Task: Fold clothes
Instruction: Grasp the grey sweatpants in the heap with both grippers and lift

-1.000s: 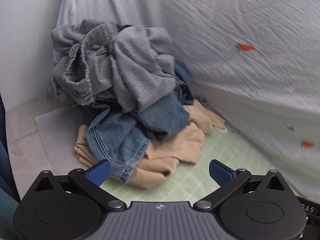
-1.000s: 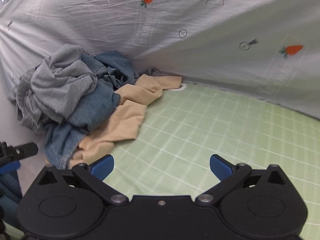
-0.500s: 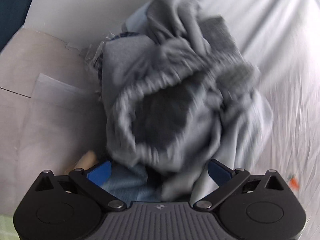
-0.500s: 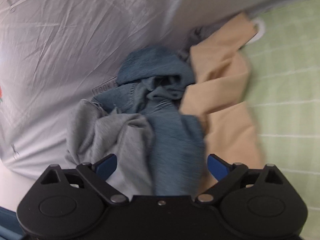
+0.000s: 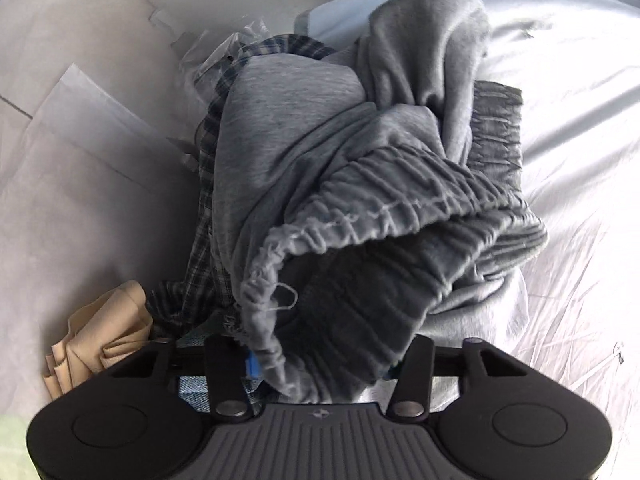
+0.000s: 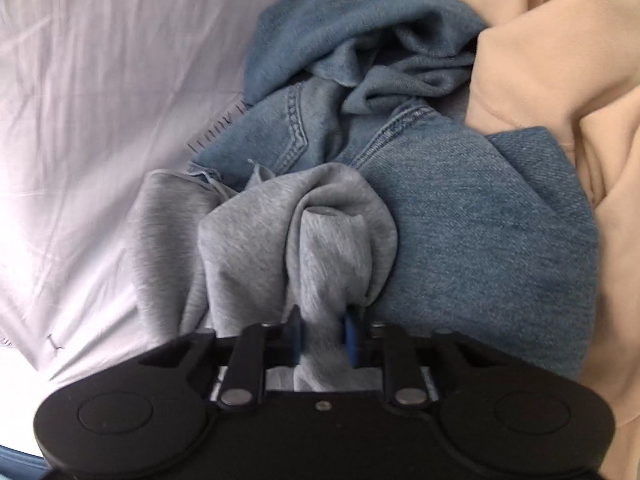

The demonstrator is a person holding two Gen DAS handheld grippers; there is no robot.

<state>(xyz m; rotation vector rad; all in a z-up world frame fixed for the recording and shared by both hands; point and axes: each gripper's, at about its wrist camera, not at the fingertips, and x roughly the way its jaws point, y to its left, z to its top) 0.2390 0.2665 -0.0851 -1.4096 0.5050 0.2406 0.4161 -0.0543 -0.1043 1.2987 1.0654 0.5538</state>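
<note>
A grey sweat garment [image 5: 312, 152] lies on top of the clothes pile, its elastic waistband [image 5: 360, 216] gaping towards me. My left gripper [image 5: 320, 364] is closed on the waistband, with the cloth bunched between its blue pads. My right gripper [image 6: 323, 334] is shut on a fold of the same grey garment [image 6: 280, 248]. Blue jeans [image 6: 460, 208] lie under and beside that fold. A beige garment [image 6: 560, 80] lies at the right, and it also shows in the left wrist view [image 5: 104, 336].
A plaid garment [image 5: 208, 184] pokes out under the grey one. A white sheet [image 6: 100, 100] hangs behind the pile and also shows at the right in the left wrist view [image 5: 580, 140]. White paper sheets [image 5: 80, 160] lie at the left.
Both grippers have moved down into the pile and closed from wide open. The left one now holds the grey waistband, the right one a grey fold.
</note>
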